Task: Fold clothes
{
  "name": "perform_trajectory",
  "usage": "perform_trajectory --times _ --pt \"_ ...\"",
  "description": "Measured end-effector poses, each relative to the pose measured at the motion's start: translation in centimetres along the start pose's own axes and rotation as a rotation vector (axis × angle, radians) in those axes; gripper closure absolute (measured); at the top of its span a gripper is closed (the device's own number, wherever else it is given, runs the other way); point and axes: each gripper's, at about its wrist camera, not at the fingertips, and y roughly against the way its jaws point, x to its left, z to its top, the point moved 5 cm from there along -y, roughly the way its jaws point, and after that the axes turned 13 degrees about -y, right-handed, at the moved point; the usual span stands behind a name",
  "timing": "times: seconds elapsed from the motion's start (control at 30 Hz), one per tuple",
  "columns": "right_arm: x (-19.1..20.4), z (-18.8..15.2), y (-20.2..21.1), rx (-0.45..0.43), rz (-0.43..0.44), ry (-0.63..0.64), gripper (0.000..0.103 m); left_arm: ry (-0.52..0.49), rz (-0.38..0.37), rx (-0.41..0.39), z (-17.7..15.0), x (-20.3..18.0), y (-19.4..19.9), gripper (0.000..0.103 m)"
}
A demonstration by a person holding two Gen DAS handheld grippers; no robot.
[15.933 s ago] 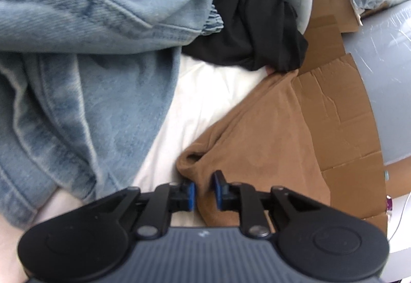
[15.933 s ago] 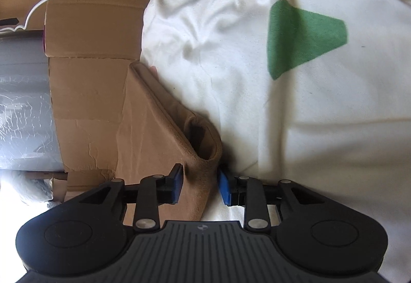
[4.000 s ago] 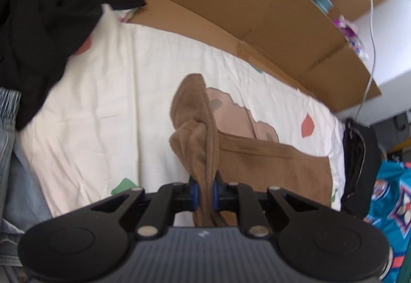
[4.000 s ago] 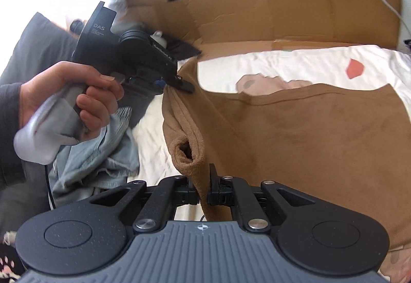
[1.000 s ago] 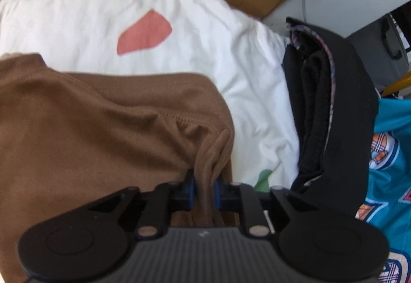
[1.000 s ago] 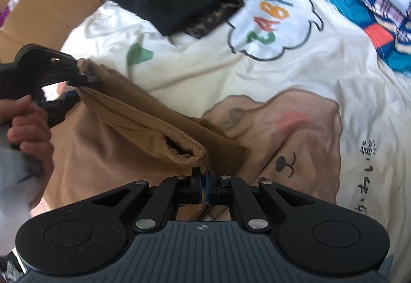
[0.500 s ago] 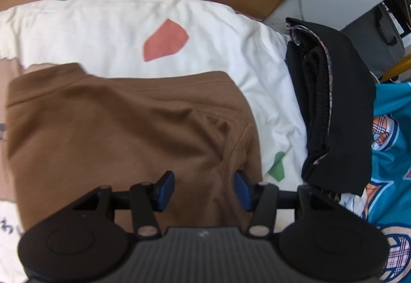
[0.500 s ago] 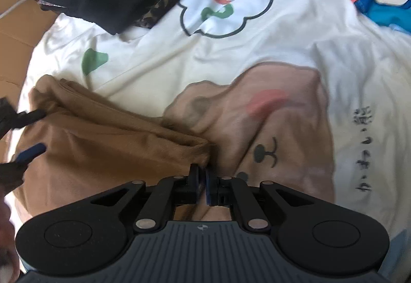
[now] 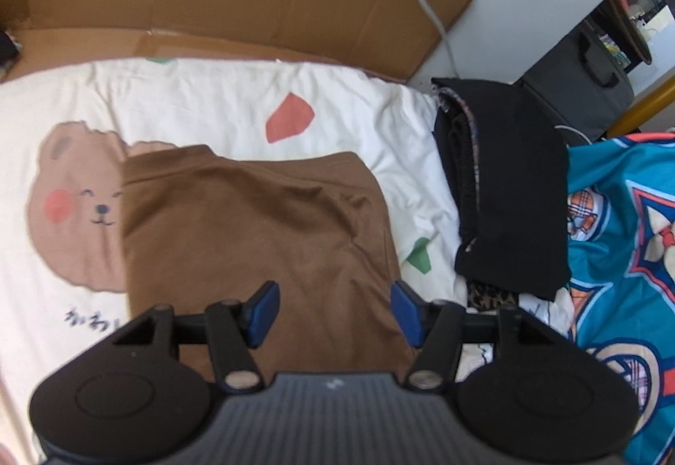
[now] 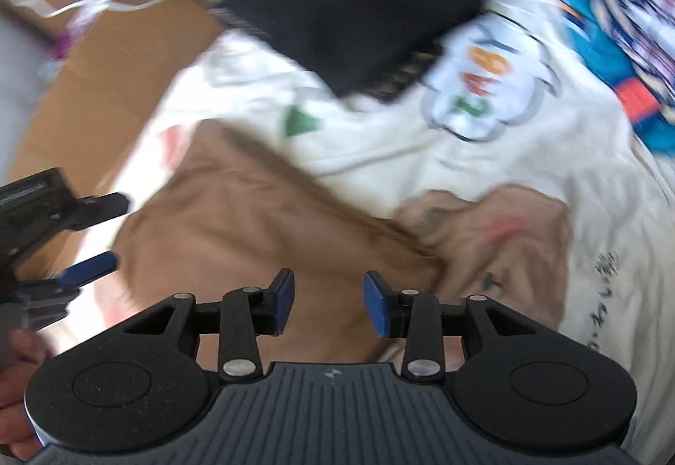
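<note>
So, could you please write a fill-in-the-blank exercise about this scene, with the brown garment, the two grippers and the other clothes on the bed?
1. The left gripper has its jaws ____ above the brown garment.
2. The folded pile lying beside the brown garment is ____ in colour.
3. The animal printed on the white sheet is a ____.
4. The right gripper holds ____.

Missing words: open; black; bear; nothing

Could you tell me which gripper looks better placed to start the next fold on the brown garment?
Probably the left gripper: it is open over the brown garment near its right edge. The right gripper is open too, but its view is blurred.
</note>
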Motion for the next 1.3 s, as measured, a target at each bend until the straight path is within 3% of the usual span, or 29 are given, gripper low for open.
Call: perform_trajectory --times 0.1,0.27,0.37,0.63,0.77,0.97,1.3 --pt "1.8 0.1 2.0 0.016 0.033 0.083 0.057 -0.004 0.029 -0.019 -0.3 -0.1 2.9 0.030" --pt "3.9 0.3 5.2 0.017 0.056 0.197 0.053 0.000 0.052 -0.056 -0.5 -0.1 7.5 0.028" --pt "5.0 0.6 7.0 0.015 0.072 0.266 0.042 0.008 0.074 -0.072 -0.7 0.1 9.9 0.016" --pt "6.8 1.2 10.2 0.032 0.131 0.386 0.028 0.027 0.129 -0.077 -1.7 0.3 15.1 0.012" --pt "7.7 1.6 11.4 0.052 0.162 0.402 0.026 0.047 0.153 -0.085 -1.8 0.3 17.4 0.010" --pt "9.3 2.8 13.5 0.075 0.189 0.432 0.019 0.045 0.147 -0.088 -0.5 0.1 19.2 0.008" --pt "13.1 4.6 15.8 0.112 0.217 0.468 0.018 -0.073 0.110 -0.085 0.9 2.2 20.8 0.008"
